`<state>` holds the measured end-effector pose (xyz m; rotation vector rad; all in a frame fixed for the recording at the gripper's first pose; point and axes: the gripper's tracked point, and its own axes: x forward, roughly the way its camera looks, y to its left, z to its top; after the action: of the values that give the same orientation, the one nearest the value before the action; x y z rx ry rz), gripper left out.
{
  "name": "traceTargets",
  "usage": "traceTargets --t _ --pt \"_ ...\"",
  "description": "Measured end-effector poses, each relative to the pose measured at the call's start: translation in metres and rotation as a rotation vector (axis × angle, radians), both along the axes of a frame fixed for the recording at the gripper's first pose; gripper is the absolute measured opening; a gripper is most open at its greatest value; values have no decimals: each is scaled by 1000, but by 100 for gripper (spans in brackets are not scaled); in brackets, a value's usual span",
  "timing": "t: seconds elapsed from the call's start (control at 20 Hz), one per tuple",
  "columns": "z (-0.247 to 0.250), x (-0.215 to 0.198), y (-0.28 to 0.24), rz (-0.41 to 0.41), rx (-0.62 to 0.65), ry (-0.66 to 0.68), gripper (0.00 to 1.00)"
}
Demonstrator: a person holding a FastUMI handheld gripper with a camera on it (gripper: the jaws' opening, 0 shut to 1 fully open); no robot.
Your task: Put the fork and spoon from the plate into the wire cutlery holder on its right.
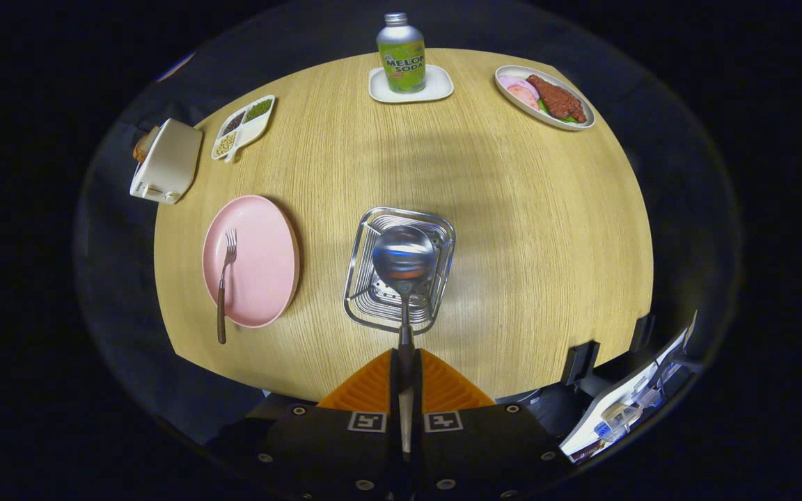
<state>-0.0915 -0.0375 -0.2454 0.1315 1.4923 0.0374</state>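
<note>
Glossy metal spoon (404, 252), matt wood-grain table (533, 229).

On your table (512, 229) you see a soda bottle (401, 53) on a coaster (439, 89), a food plate (544, 97), a divided dish (244, 127) and a toaster (168, 161).

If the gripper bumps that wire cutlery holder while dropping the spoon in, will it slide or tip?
The wire cutlery holder looks thin and open, so probably light and apt to slide on the smooth table. Its wide base suggests tipping is less likely. The gripper holds the spoon over it.
</note>
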Motion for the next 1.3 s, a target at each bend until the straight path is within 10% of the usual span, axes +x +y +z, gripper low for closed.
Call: traceTargets --t 0.4,0.95,1.3 --pt "-10 22 -4 -19 -16 1 8" --pt "31 80 -9 -122 -89 -437 16" --pt "99 114 11 -157 -101 -863 53"
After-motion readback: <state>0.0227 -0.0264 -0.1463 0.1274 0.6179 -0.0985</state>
